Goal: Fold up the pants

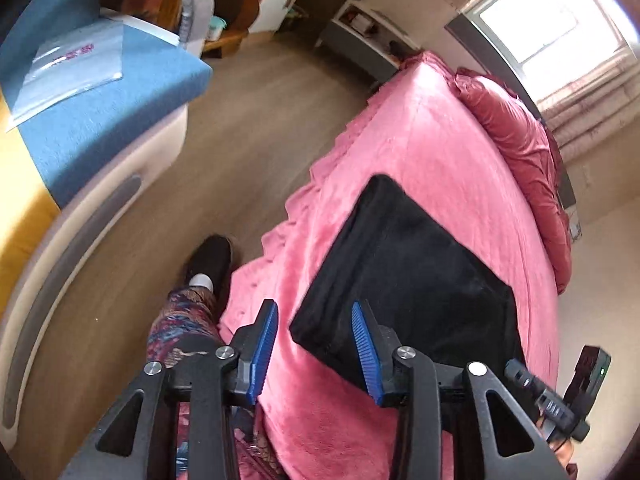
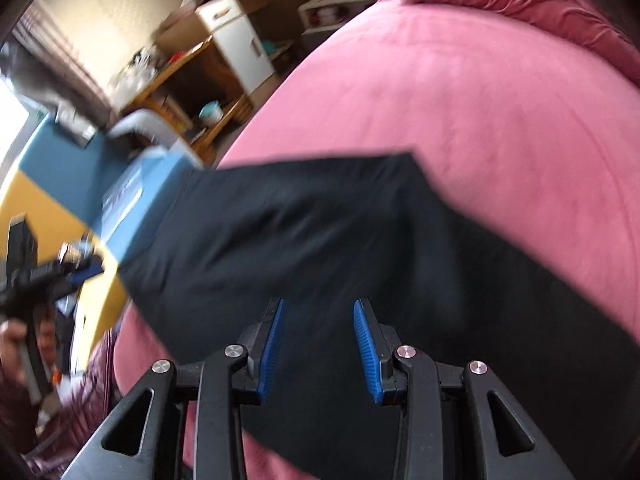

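The black pants lie as a folded rectangle on the pink bed cover. My left gripper hovers open over the near corner of the fold; nothing sits between its blue pads. In the right wrist view the pants spread across the picture, blurred. My right gripper stands open above the cloth, and its pads grip nothing. The left gripper also shows at the far left there, held in a hand.
A dark pink pillow lies at the head of the bed. A blue and yellow sofa with a plastic bag stands across the wooden floor. The person's patterned trouser leg and dark shoe are beside the bed edge.
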{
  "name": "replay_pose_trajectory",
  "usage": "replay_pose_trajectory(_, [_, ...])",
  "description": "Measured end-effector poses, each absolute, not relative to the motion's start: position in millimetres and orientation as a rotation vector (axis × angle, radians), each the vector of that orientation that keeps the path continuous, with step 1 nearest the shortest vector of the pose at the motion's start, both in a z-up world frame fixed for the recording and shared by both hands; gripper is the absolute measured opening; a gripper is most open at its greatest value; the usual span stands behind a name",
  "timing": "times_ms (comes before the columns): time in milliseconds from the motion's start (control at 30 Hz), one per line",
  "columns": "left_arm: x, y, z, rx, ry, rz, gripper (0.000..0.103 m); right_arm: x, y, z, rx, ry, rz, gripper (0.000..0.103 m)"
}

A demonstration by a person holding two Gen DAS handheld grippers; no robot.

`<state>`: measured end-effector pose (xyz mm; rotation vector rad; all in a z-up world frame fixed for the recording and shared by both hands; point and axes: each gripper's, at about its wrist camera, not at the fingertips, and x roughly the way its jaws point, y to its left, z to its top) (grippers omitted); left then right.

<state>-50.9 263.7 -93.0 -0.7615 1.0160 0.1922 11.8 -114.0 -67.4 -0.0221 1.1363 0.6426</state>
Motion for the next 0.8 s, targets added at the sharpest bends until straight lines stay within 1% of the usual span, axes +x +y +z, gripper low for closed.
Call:
replay_pose_trajectory(100, [-47.8, 251.1, -102.6, -0.748, 1.06, 0.213, 0.04, -15.6, -116.6, -80.9, -0.028, 1.162, 0.645, 0.036])
replay_pose_trajectory(233, [-45.4, 239.6, -113.2, -0.669, 1.12, 0.251, 0.035, -28.6, -121.0, -100.9, -0.032, 1.207, 0.62, 0.036])
replay_pose_trajectory(333, [-44.2, 231.5, -119.0, -0.602, 1.145, 0.261, 0.034, -39.2, -137.5, -114.9, -0.013, 1.244, 0.595, 0.036])
replay_pose_trajectory(467, [-41.8, 226.3, -117.7, -0.528, 1.152, 0.303, 0.035, -42.5, -148.1, -127.6, 0.042, 1.235, 0.589, 0.034])
replay_pose_trajectory(533, [-41.9, 223.7, -108.0, -0.461, 1.135, 0.371, 0.036, -41.2, -150.3, -127.9, 0.059, 1.233, 0.582, 0.034])
replay_pose_trajectory(600, [-42.0, 217.5, -90.7, -0.377, 1.086, 0.425, 0.035, -43.0, -151.5, -125.8, 0.061, 1.226, 0.589, 0.036])
replay_pose_trajectory(733, [-41.3, 198.6, -54.2, -0.381, 0.954, 0.335, 0.035, -41.0, -165.5, -119.5, 0.164, 1.23, 0.599, 0.036])
replay_pose_trajectory(800, [-35.0, 180.1, -43.9, -0.37, 0.925, 0.241, 0.035, -37.8, -181.9, -109.7, 0.235, 1.215, 0.598, 0.039])
